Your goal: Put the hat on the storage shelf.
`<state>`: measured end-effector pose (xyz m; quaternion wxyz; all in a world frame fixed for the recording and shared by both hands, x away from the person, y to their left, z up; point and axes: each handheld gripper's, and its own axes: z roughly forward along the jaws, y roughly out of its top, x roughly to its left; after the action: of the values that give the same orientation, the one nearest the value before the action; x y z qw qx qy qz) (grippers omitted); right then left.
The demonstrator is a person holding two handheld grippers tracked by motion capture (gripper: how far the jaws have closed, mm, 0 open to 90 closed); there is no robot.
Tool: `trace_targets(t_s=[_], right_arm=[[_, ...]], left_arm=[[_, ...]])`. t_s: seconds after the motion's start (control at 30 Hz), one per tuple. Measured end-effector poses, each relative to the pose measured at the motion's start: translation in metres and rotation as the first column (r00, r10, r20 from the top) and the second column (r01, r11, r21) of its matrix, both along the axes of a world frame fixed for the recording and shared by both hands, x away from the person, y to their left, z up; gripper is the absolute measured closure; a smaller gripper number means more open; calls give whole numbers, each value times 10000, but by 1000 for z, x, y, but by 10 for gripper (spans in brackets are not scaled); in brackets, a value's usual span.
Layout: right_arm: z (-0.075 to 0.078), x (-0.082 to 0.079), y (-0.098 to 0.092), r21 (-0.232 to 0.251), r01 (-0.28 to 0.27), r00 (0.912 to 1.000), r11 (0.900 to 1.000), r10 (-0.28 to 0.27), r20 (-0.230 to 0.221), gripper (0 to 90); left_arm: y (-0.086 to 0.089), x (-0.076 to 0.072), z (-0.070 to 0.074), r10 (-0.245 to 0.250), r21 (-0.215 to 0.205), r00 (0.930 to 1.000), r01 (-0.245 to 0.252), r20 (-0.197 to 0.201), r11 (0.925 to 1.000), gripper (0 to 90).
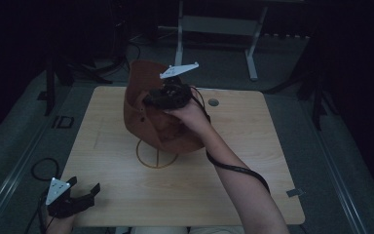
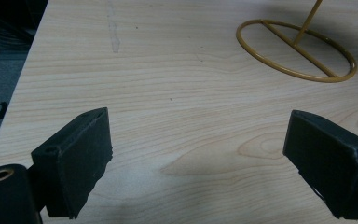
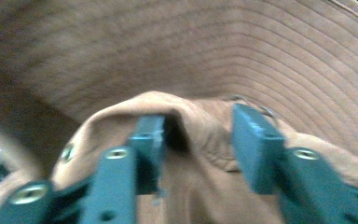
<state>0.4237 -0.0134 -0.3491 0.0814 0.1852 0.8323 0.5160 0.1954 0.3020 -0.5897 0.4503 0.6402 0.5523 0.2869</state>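
While the left gripper (image 1: 85, 192) rests open, the right gripper (image 3: 198, 135) reaches forward, jaws apart astride the brown hat (image 1: 143, 105).

Overhead camera, two close gripper cameras

pale wooden table (image 1: 253, 161), grey floor (image 1: 9, 146)

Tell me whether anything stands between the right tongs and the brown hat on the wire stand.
Nothing visible does. The right tongs are already at the brown hat, which sits on the yellow wire stand. In the right gripper view a bunched fold of the hat's fabric lies between the parted jaws. The left tongs rest far off, at the table's near corner.
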Motion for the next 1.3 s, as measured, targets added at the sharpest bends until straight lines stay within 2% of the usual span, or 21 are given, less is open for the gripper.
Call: trace_targets(t_s=[0.03, 0.1, 0.17, 0.23, 0.27, 0.3, 0.37, 0.43, 0.47, 0.53, 0.6, 0.63, 0.67, 0.73, 0.8, 0.87, 0.97, 1.0, 1.03, 1.07, 1.3], right_arm=[[-2, -1, 2, 16, -115, 9999, 9999, 115, 55, 433], [-5, -4, 8, -108, -179, 9996, 9998, 181, 201, 362], [-9, -7, 15, -413, -289, 9969, 9987, 318, 718, 287], [-10, -13, 22, -993, -225, 9912, 9948, 352, 1279, 254], [-11, -16, 26, -1437, -259, 9861, 9893, 489, 1590, 240], [-12, -18, 29, -1650, -221, 9817, 9861, 526, 1832, 234], [-17, -25, 34, -2072, 4, 9652, 9783, 538, 2559, 229], [-21, -30, 38, -2276, 157, 9516, 9736, 553, 3024, 228], [-21, -30, 38, -2276, 157, 9516, 9736, 553, 3024, 228], [-25, -36, 41, -2320, 353, 9347, 9721, 500, 3518, 222], [-25, -36, 40, -2147, 391, 9392, 9759, 375, 3413, 218], [-22, -35, 36, -1997, 203, 9428, 9796, 478, 3300, 204], [-22, -35, 36, -1997, 203, 9428, 9796, 478, 3300, 204], [-17, -34, 32, -1786, 29, 9522, 9839, 518, 3009, 187], [-10, -35, 24, -1676, -336, 9533, 9853, 819, 2908, 155], [-8, -35, 22, -1630, -417, 9533, 9858, 881, 2889, 154], [1, -38, 11, -1267, -557, 9572, 9904, 890, 2753, 154], [6, -39, 3, -1039, -473, 9614, 9935, 735, 2650, 155], [6, -39, 3, -1039, -473, 9614, 9935, 735, 2650, 155], [10, -39, -7, -898, -378, 9649, 9952, 597, 2558, 154], [9, -37, -33, -786, 36, 9690, 9969, 160, 2467, 151]], left_arm=[[0, 0, 0, 20, -51, 10000, -19, 19, 10000, 85], [0, 0, 0, 16, -34, 10000, -16, 5, 10000, 85], [0, 0, 0, 5, -96, 10000, -5, 8, 10000, 85], [0, 0, 0, 0, -71, 10000, 0, -2, 10000, 85], [0, 0, 0, -14, -77, 10000, 14, -9, 10000, 85], [-1, 0, 0, -4, -61, 10000, 3, -9, 10000, 85], [-1, 0, 0, -14, -68, 10000, 14, 4, 10000, 85], [-1, 0, -1, -12, -78, 10000, 12, 0, 10000, 85], [-1, 0, -1, -12, -78, 10000, 12, 0, 10000, 85], [-1, 0, -1, 0, -76, 10000, 0, -7, 10000, 85], [-1, 0, -1, 12, -75, 10000, -12, -8, 10000, 85], [-1, 0, -1, 25, -62, 10000, -25, -16, 10000, 85], [-1, 0, -1, 22, -79, 10000, -22, -4, 10000, 85], [0, 0, -2, 51, -35, 10000, -51, -33, 10000, 85], [0, 0, -2, 55, -47, 10000, -56, -36, 10000, 85], [0, 0, -2, 58, -53, 10000, -58, -45, 10000, 85], [-1, 0, -2, 57, -56, 10000, -57, -38, 10000, 85], [-1, 0, -2, 56, -60, 10000, -56, -34, 10000, 85], [-1, 0, -2, 59, -58, 10000, -59, -37, 10000, 85], [-1, 0, -2, 60, -42, 10000, -60, -49, 10000, 85], [-1, 0, -2, 49, -25, 10000, -49, -53, 10000, 85]])
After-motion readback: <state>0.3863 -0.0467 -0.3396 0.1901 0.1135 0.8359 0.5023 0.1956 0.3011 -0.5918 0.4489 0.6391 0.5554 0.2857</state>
